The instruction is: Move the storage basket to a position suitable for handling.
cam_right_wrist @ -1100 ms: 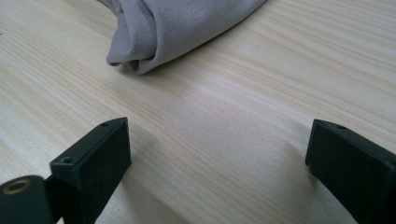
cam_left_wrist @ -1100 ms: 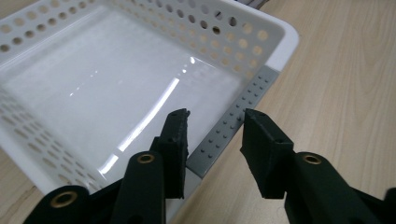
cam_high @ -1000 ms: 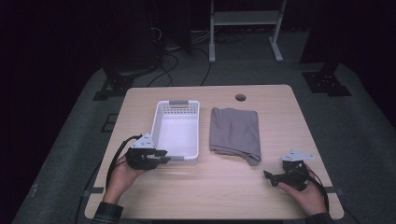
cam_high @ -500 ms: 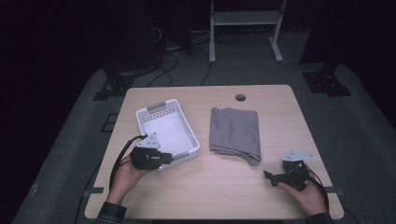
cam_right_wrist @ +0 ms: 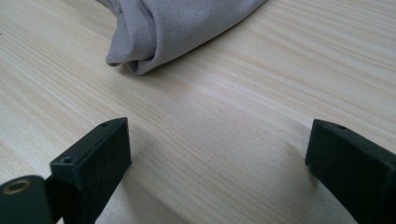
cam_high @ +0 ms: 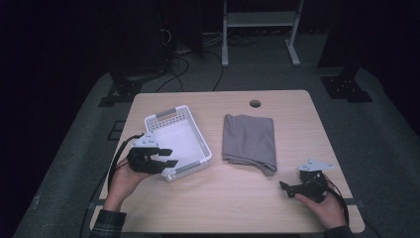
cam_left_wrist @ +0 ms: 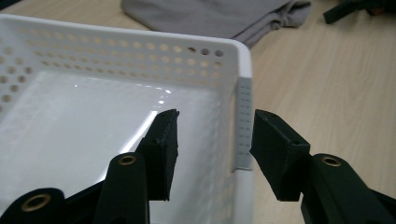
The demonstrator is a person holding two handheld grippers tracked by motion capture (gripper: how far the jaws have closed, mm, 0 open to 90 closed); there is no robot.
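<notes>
Left hand (cam_high: pixel 119 181): comes in from the 7 o'clock corner of the table (cam_high: pixel 233 203), sleeve at the near edge, wrapped around the left gripper.

Left gripper (cam_high: pixel 166 157): at about 8 o'clock on the tabletop, pointing toward 3 o'clock. Its 2 jaws are spread and straddle the near corner wall of the basket, 1 jaw inside and 1 outside. In the left gripper view (cam_left_wrist: pixel 212 151) there is a gap on both sides of the wall, so the jaws are not clamped on it.

Basket (cam_high: pixel 168 121): white plastic, perforated walls, grey handle strips, nothing in it. It sits skewed on the left half of the table, its long axis running from about 11 o'clock to 5 o'clock. Left gripper view shows its glossy floor and the corner post (cam_left_wrist: pixel 243 121) between the jaws.

Cloth (cam_high: pixel 250 139): grey, folded into a rough rectangle, lying flat just right of centre, near the basket but apart from it. 1 folded corner trails toward 5 o'clock, and the right gripper view (cam_right_wrist: pixel 177 28) shows that corner ahead of the jaws, untouched.

Right gripper (cam_high: pixel 283 187): at about 4 o'clock, low over bare wood, aimed toward 9 o'clock. Its jaws are spread wide with nothing between them.

Right hand (cam_high: pixel 322 208): enters from the 5 o'clock corner, holding the gripper near the table's near edge.
</notes>
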